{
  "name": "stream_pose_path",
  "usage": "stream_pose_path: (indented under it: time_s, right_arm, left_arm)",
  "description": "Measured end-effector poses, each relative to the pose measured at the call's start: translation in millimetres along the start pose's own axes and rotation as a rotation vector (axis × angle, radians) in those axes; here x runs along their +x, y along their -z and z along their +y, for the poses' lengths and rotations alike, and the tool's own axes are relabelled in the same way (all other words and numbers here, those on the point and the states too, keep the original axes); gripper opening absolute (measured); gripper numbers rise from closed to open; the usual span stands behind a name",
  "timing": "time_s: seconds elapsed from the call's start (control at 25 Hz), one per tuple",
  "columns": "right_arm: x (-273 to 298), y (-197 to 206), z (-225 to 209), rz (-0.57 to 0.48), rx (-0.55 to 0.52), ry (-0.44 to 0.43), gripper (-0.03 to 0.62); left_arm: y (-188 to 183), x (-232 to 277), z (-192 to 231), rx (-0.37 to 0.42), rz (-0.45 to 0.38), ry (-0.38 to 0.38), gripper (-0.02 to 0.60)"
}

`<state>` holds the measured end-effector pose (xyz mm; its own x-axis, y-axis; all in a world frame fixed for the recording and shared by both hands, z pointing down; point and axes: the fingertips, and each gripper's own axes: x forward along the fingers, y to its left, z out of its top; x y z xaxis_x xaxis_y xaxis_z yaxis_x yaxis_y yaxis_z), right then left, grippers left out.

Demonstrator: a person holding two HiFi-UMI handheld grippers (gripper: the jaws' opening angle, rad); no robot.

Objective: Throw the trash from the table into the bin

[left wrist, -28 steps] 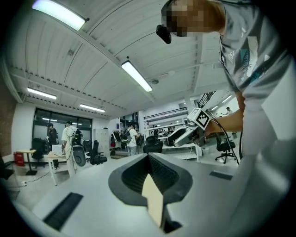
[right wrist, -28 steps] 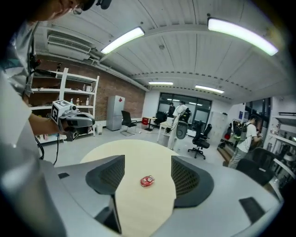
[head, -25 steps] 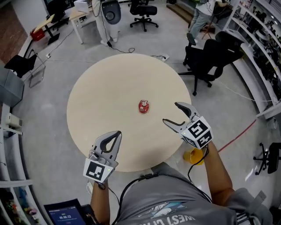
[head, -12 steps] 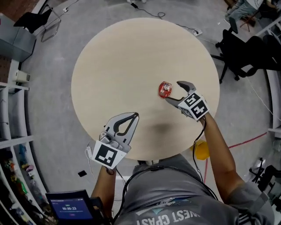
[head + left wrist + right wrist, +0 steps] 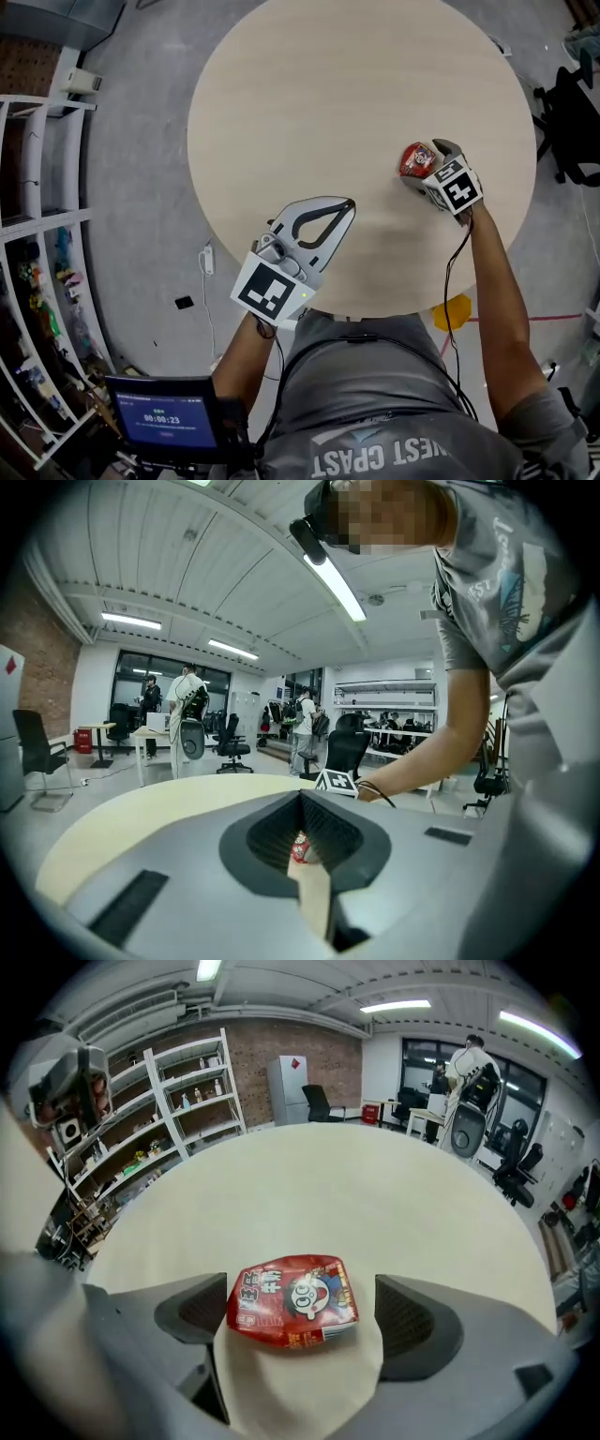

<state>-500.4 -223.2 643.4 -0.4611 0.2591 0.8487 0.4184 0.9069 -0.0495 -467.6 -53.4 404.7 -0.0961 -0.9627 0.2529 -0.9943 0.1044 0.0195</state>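
Observation:
A red snack packet (image 5: 415, 159) lies on the round beige table (image 5: 328, 94) near its right edge. My right gripper (image 5: 424, 166) points down at it, and its jaws have just been opening. In the right gripper view the packet (image 5: 292, 1302) lies flat between the wide-apart fingers of the right gripper (image 5: 302, 1314), with a gap on each side. My left gripper (image 5: 348, 203) hovers over the table's near edge, its fingertips meeting, nothing held. Through the left gripper (image 5: 302, 796) the packet (image 5: 299, 848) shows small and far off.
A yellow object (image 5: 453, 311) sits on the floor under the table's near right edge. White shelving (image 5: 37, 234) stands at the left, an office chair (image 5: 574, 122) at the right. A small screen (image 5: 164, 422) hangs by the person's left side.
My right gripper has come down and forward onto the packet, which now lies between its wider jaws. The left gripper has sunk toward the table edge. The view has tipped further down.

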Motion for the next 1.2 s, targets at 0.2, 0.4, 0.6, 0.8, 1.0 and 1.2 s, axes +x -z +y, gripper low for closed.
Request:
stream_pose_path:
  time_s: [0.2, 0.4, 0.6, 0.8, 1.0, 1.2]
  right_arm:
    - [18.8, -3.1, 18.5, -0.007, 0.019, -0.011, 0.472]
    - [25.6, -21.5, 33.4, -0.014, 0.062, 0.015, 0.236]
    - [0.1, -7.2, 27.5, -0.019, 0.052, 0.020, 0.182]
    - [-2.6, -10.9, 32.7, -0.043, 0.057, 0.046, 0.121]
    - [-19.1, -23.2, 50.6, -0.068, 0.027, 0.067, 0.117]
    - [-49.9, -58.6, 89.4, -0.130, -0.016, 0.097, 0.117]
  left_arm:
    - [11.0, -15.4, 3.7, 0.035, 0.021, 0.018, 0.043]
    - [10.6, -40.1, 24.9, -0.154, -0.092, -0.049, 0.043]
    - [0.2, -28.7, 3.3, -0.138, -0.078, -0.052, 0.043]
    - [8.9, -38.9, 2.5, -0.131, -0.078, -0.063, 0.043]
    - [3.6, -62.6, -8.0, -0.116, -0.097, -0.089, 0.043]
    - [-1.5, -109.3, -15.8, -0.107, -0.123, -0.119, 0.043]
